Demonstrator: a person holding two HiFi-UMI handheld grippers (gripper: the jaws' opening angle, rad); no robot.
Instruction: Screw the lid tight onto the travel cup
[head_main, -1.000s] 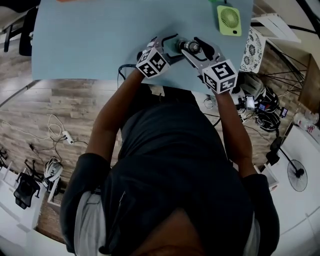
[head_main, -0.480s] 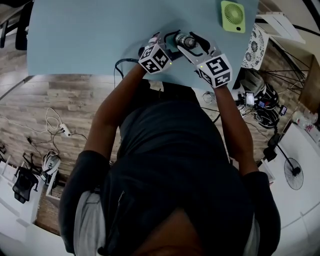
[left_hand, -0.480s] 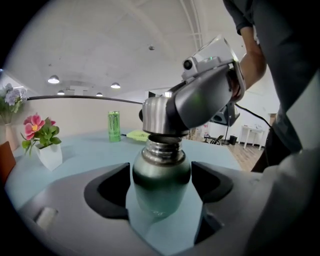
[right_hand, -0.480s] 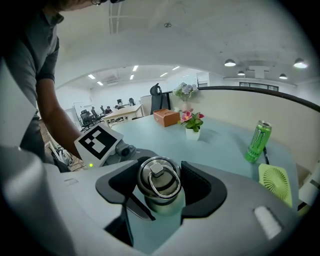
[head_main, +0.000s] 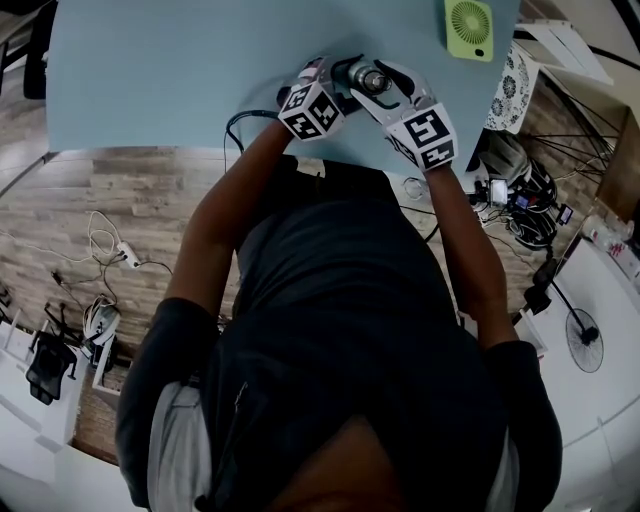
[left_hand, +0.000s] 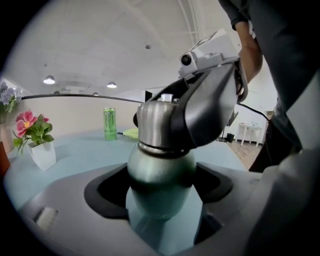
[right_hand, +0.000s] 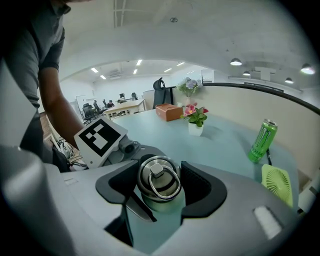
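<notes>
The travel cup stands on the light blue table (head_main: 180, 80) near its front edge. Its green body (left_hand: 160, 175) sits between the pads of my left gripper (left_hand: 160, 200), which is shut on it. The steel lid (right_hand: 159, 181) with a ring handle sits on top, and my right gripper (right_hand: 160, 197) is shut around it from above. In the head view the lid (head_main: 372, 80) shows between the left gripper (head_main: 338, 88) and the right gripper (head_main: 388, 88). The right gripper's dark jaw wraps the lid (left_hand: 157, 125) in the left gripper view.
A light green fan (head_main: 469, 28) lies at the table's far right. A green can (right_hand: 262, 140), a white pot of flowers (right_hand: 195, 120) and a brown box (right_hand: 168, 111) stand farther back. The table's front edge (head_main: 150, 150) runs just under my arms.
Both grippers stay on the cup in the same hold. The whole scene has slid slightly up in the head view.
</notes>
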